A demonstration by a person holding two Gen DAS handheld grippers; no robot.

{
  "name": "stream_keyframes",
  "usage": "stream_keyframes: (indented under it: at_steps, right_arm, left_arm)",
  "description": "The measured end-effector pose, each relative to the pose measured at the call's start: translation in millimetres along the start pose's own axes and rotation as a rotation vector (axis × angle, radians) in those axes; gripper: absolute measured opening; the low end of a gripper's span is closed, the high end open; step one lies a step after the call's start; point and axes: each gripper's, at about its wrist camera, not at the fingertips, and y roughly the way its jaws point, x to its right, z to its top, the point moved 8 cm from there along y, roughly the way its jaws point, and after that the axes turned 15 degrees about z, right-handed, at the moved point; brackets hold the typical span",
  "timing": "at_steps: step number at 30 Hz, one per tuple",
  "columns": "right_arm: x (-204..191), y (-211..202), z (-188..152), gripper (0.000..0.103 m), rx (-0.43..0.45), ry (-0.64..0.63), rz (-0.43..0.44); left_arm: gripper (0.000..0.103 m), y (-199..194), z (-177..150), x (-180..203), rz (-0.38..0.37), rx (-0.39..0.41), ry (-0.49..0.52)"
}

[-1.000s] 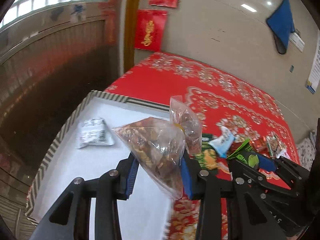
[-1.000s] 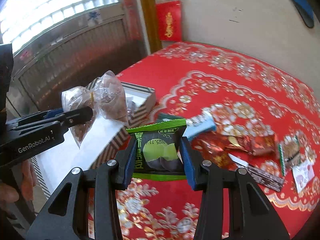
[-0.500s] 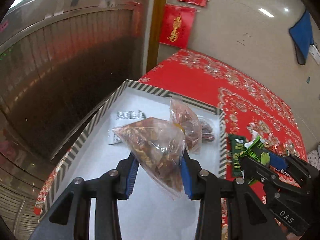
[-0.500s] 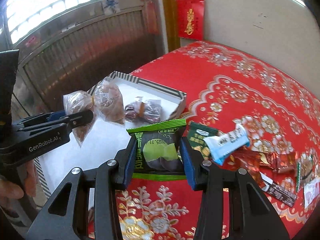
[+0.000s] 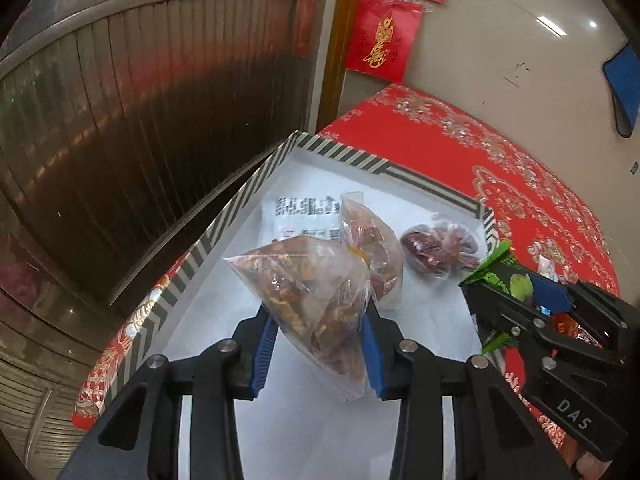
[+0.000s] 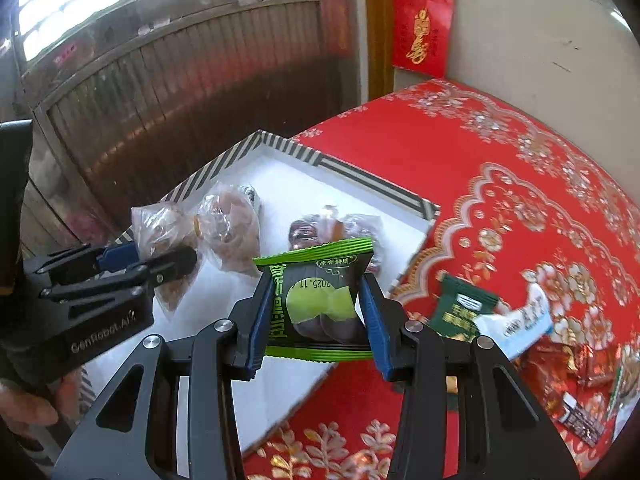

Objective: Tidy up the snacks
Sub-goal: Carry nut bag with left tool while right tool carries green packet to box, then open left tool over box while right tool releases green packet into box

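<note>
My left gripper point(image 5: 318, 344) is shut on a clear plastic bag of brown snacks point(image 5: 316, 292) and holds it above the white box with a striped rim point(image 5: 340, 152). My right gripper point(image 6: 316, 320) is shut on a green snack packet point(image 6: 316, 300), held over the box's near right edge point(image 6: 430, 210). In the box lie a white printed packet point(image 5: 304, 216) and a clear bag of dark red sweets point(image 5: 436, 246). The right gripper shows in the left wrist view point(image 5: 516, 292); the left gripper shows in the right wrist view point(image 6: 168, 264).
The box sits on a red patterned tablecloth point(image 6: 500, 168). Loose snacks lie on the cloth to the right: a dark green packet point(image 6: 460, 312), a white and blue packet point(image 6: 520, 324), several red wrappers point(image 6: 568, 364). A dark slatted wall point(image 5: 140, 120) rises behind the table's left edge.
Both grippers have moved left, over the box, each still holding its snack. The bag of dark red sweets and the white packet in the box have come into view.
</note>
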Motion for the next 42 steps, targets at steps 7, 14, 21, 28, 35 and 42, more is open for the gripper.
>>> stream_keyframes:
  at_steps: [7, 14, 21, 28, 35, 42]
  right_arm:
    - [-9, 27, -7, 0.042, -0.069, -0.021, 0.017]
    - [-13, 44, -14, 0.042, -0.118, -0.027, 0.031]
    - [-14, 45, -15, 0.042, -0.107, -0.032, 0.041]
    - [-20, 37, -15, 0.058, -0.088, -0.047, 0.037]
    - [-20, 15, -13, 0.058, -0.046, -0.054, 0.019]
    - [-5, -14, -18, 0.058, -0.001, -0.035, -0.012]
  left_arm:
    - [0.041, 10, -5, -6, 0.024, -0.029, 0.01]
    - [0.048, 17, -9, -8, 0.062, -0.058, 0.018]
    - [0.073, 17, -6, -15, 0.095, -0.049, -0.001]
    - [0.085, 9, -2, -16, 0.1, -0.015, -0.006]
    - [0.085, -2, 1, -9, 0.096, 0.01, -0.009]
    - [0.092, -26, 3, 14, 0.08, 0.066, 0.03]
